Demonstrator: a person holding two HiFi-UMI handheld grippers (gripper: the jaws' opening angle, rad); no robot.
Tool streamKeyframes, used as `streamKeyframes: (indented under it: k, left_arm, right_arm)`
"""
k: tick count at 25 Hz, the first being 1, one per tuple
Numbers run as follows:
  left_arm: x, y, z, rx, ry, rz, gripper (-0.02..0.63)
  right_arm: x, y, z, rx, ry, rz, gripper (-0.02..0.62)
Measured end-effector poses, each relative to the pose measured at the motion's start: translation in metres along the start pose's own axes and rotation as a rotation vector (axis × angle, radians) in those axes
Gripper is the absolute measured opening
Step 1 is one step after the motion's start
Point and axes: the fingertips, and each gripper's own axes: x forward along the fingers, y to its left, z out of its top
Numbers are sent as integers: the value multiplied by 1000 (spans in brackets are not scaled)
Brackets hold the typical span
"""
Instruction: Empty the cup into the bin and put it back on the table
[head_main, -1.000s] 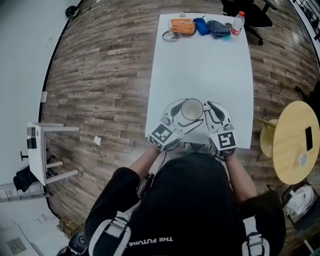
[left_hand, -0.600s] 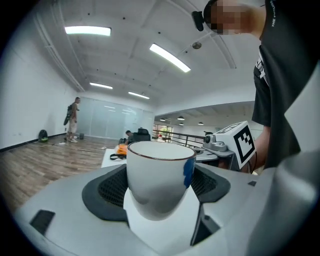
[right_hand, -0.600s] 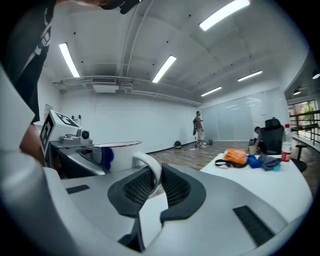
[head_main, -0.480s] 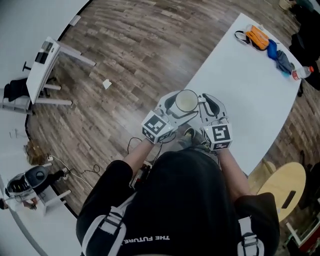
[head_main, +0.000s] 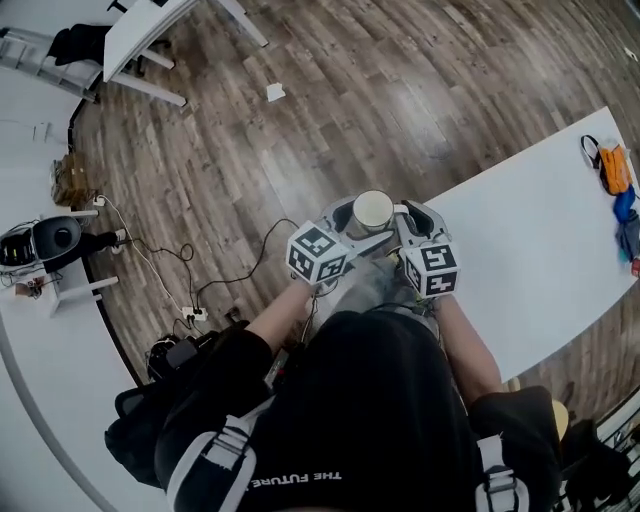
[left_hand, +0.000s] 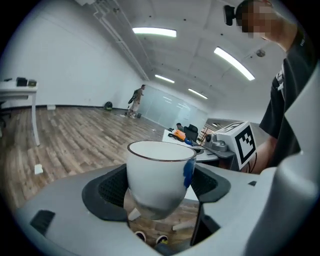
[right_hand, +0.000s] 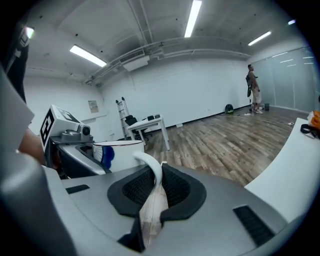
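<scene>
Cup (head_main: 372, 211) hangs upright in the air, just past the table (head_main: 540, 240) edge and over the floor (head_main: 300, 130). It's gripped two-handed, likely so it can't tip early: left claw (left_hand: 160, 189) clamped round its body, right claw (right_hand: 156, 195) pinched tight on the handle (right_hand: 151, 165). No bin in view, so I'd call this the carry step, emptying not yet done.

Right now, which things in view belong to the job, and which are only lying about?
For the job: cup, its body in the left gripper, its handle in the right gripper; white table. No bin shows.
Lying about: paper scrap and cables on the floor; orange item at the table's far end.
</scene>
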Motion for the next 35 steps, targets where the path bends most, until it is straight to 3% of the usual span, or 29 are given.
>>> streamKeyframes:
  k: [3,6,17,29,32,35]
  left_arm:
    - [-3,25,-37,-142,62,2,376]
    - [-7,37,-69,-230,95,4,376]
    - [2,69,-117,-375,150,0,376]
    - [5,71,-128,-407,148,-4,376]
    - [4,70,-119,-372,124,2,376]
    - [0,67,-92,-261,75,13,376]
  right_arm:
    - [29,10,-32,-3,119,29,54]
    - [45,21,-62,-2,213,56,54]
    - [81,23,-114,48,379,89,54]
    - [84,22,-125,65,403,100,54]
    - [82,22,-117,68,361,105,54]
    - [76,20,-88,42,246,107,54]
